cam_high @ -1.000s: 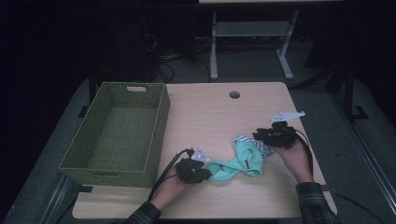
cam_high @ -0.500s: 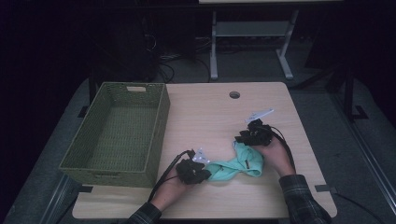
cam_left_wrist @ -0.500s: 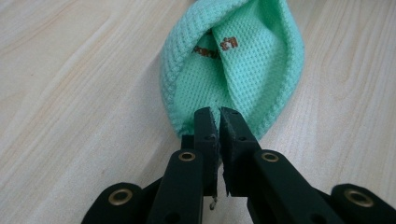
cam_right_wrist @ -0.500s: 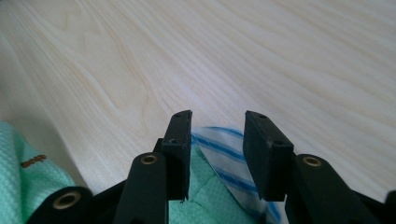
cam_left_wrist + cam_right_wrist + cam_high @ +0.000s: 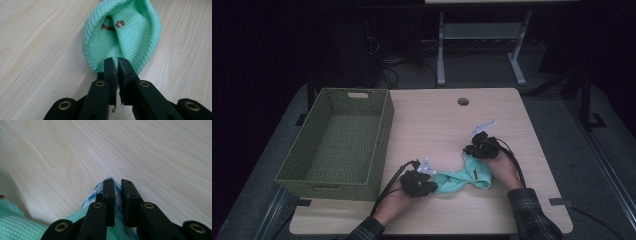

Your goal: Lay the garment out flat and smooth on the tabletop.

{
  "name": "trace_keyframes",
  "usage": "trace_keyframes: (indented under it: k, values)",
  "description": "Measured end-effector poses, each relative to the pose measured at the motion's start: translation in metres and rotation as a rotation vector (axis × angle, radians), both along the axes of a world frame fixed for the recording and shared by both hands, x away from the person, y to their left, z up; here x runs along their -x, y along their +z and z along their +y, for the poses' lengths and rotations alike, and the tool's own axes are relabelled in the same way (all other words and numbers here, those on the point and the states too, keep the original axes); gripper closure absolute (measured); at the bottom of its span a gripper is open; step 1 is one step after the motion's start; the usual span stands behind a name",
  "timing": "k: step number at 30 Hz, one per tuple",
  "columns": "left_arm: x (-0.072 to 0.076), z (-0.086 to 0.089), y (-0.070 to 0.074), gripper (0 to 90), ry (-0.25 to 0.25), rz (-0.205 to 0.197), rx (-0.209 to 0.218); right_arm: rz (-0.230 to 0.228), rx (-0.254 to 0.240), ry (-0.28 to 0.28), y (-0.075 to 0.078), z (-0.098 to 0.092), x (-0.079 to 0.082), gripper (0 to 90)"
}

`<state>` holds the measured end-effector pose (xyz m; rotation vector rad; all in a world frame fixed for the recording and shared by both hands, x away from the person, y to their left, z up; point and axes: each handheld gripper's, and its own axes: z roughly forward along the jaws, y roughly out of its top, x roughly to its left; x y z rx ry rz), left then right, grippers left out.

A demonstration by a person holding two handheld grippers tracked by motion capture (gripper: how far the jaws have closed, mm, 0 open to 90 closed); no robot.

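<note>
Honestly looks like a soft, light mint-green knit sock (image 5: 462,178), lying on the bench (image 5: 437,120) near the front edge, right of the woven basket (image 5: 337,145). Left hand-held gripper (image 5: 116,60) clamped on one end of it, jaws nearly together with fabric pinched between. Right hand-held gripper (image 5: 117,181) just closing, pinching the other end, where a blue-and-white patterned edge peeks out. Floppy stuff, bound to sag and bunch up, not slippery or fragile. Best grabbed at the ends or the thicker ribbed cuff.
</note>
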<state>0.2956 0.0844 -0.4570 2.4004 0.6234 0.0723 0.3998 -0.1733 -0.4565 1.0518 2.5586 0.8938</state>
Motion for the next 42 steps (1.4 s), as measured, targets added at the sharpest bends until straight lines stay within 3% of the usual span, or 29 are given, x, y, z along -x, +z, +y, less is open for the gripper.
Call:
trace_keyframes:
  k: [6, 16, 23, 27, 30, 32, 37, 42]
  values:
    - [-0.001, 0.001, 0.000, 85.3, -0.003, 0.003, -0.005, -0.048, -0.009, -0.060, 0.015, -0.009, -0.003, 82.6]
    - [-0.002, 0.002, -0.001, 85.5, 0.003, 0.022, 0.015, -0.121, -0.014, -0.179, 0.033, -0.023, -0.025, 82.8]
    - [-0.001, 0.002, -0.001, 85.7, 0.010, 0.025, 0.027, -0.106, -0.028, -0.245, 0.026, -0.028, -0.048, 82.8]
    - [-0.001, 0.002, 0.000, 85.7, 0.003, 0.021, 0.014, -0.087, -0.030, -0.243, 0.017, -0.025, -0.055, 81.0]
    - [-0.001, 0.002, -0.001, 85.6, 0.011, 0.023, 0.029, -0.070, -0.054, -0.223, 0.017, -0.022, -0.054, 67.8]
    - [-0.002, 0.003, -0.001, 85.6, 0.009, 0.024, 0.031, -0.081, -0.068, -0.208, 0.023, -0.023, -0.048, 66.6]
    - [-0.003, 0.004, -0.001, 84.7, -0.002, 0.034, 0.020, -0.079, -0.169, -0.177, 0.039, -0.030, -0.031, 67.1]
    - [-0.003, 0.003, 0.003, 82.6, 0.020, 0.028, 0.040, -0.080, -0.209, -0.143, 0.045, -0.036, -0.012, 73.4]
